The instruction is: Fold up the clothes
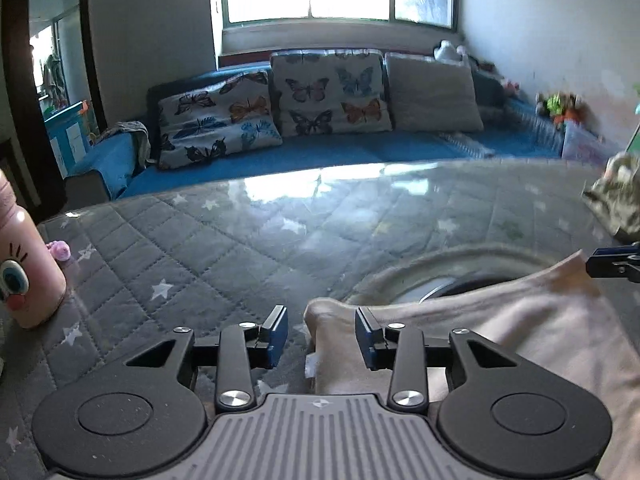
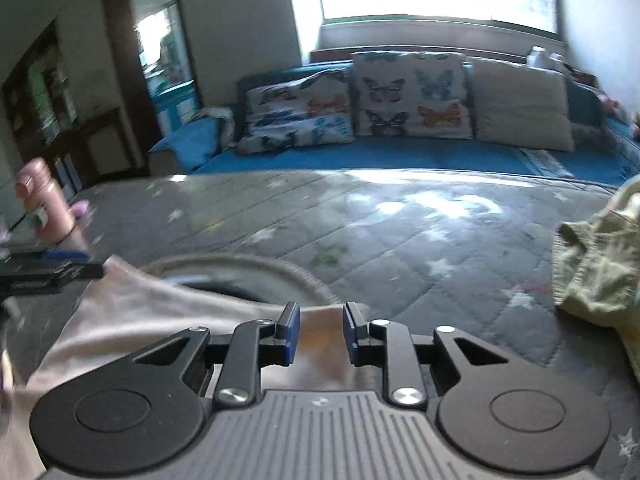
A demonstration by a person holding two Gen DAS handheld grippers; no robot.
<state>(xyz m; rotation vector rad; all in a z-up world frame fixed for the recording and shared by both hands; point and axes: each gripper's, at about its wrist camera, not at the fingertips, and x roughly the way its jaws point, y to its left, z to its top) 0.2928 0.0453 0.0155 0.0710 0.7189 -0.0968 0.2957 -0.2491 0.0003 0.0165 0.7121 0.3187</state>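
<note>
A pale pink garment [image 1: 500, 320] with a ribbed neckline [image 1: 420, 272] lies flat on the grey quilted star-print table cover [image 1: 200, 248]. My left gripper [image 1: 321, 334] is open, its jaws standing on either side of the garment's left shoulder corner. My right gripper [image 2: 321, 332] is open over the garment's right shoulder corner [image 2: 320, 320]; the garment [image 2: 140, 320] spreads to the left in that view. The right gripper's tip shows at the left wrist view's right edge [image 1: 612, 264], and the left gripper shows at the right wrist view's left edge [image 2: 48, 274].
A pink bottle [image 1: 24, 264] stands at the table's left. A crumpled green patterned garment [image 2: 596, 260] lies at the right, also in the left wrist view [image 1: 616, 200]. A small pink item [image 1: 60, 249] lies near the bottle. A blue sofa [image 1: 360, 148] with butterfly cushions [image 1: 328, 92] is behind the table.
</note>
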